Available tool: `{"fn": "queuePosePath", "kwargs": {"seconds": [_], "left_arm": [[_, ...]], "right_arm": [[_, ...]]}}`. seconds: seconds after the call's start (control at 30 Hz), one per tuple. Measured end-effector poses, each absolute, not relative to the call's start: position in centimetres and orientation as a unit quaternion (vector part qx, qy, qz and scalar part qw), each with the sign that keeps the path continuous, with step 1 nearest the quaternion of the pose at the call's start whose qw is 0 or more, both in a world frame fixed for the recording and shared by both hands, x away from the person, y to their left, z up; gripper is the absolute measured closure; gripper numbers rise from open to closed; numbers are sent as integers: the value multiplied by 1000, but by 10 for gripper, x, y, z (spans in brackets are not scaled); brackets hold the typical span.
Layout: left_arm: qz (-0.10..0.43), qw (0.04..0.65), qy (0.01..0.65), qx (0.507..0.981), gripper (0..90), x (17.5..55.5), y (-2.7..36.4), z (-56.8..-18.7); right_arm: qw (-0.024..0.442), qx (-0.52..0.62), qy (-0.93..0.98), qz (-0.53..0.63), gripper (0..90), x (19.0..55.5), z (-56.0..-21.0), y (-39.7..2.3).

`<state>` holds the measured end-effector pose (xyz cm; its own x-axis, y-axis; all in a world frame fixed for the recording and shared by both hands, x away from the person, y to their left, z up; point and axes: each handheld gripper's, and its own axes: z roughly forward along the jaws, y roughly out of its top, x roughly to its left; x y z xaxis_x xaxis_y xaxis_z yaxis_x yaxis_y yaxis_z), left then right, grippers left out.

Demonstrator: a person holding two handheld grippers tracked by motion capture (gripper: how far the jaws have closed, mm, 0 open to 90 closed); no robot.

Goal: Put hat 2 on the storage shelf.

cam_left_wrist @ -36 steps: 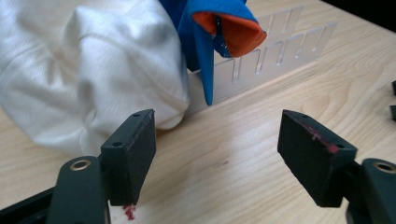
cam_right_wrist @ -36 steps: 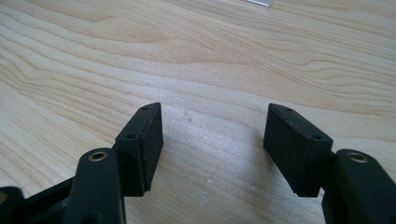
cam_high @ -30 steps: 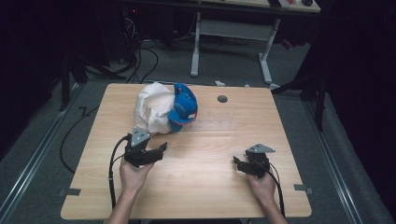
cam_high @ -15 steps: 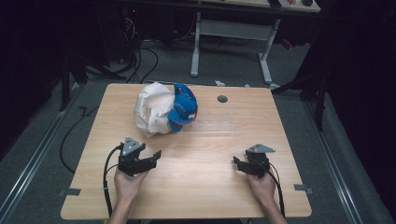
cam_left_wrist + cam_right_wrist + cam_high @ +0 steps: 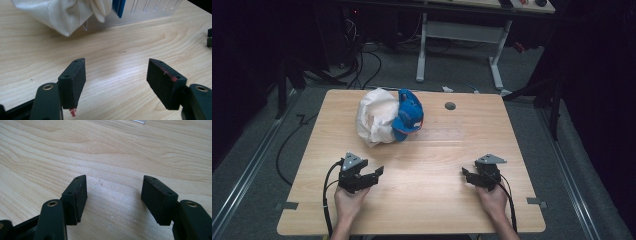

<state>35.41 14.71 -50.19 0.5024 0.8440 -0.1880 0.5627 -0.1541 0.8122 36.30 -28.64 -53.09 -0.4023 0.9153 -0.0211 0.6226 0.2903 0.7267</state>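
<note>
Since the earlier frames I have drawn the left gripper (image 5: 377,173) back toward the near edge of the table (image 5: 437,210) and lower; its jaws stand apart with nothing between them. The right gripper (image 5: 467,176) is unmoved, jaws likewise apart over bare wood. The crumpled white cloth bag (image 5: 374,122) touches a blue cap (image 5: 409,115) at the far left, well apart from both grippers.

table (image 5: 427,200): smooth pale wood | bag (image 5: 374,122): matt white cloth (creased)

Dark room, grey floor (image 5: 257,150), white desk frame (image 5: 462,35)
</note>
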Motion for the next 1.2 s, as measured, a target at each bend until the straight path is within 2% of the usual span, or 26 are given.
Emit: {"fn": "queuePosePath", "kwargs": {"seconds": [0.43, 1.2], "left_arm": [[159, 422, 488, 748, 319, 356, 150, -519], [204, 358, 501, 761, 315, 363, 146, -536]], "right_arm": [[224, 498, 771, 326, 378, 363, -531, -286], [224, 499, 771, 326, 377, 363, -531, -286]]}}
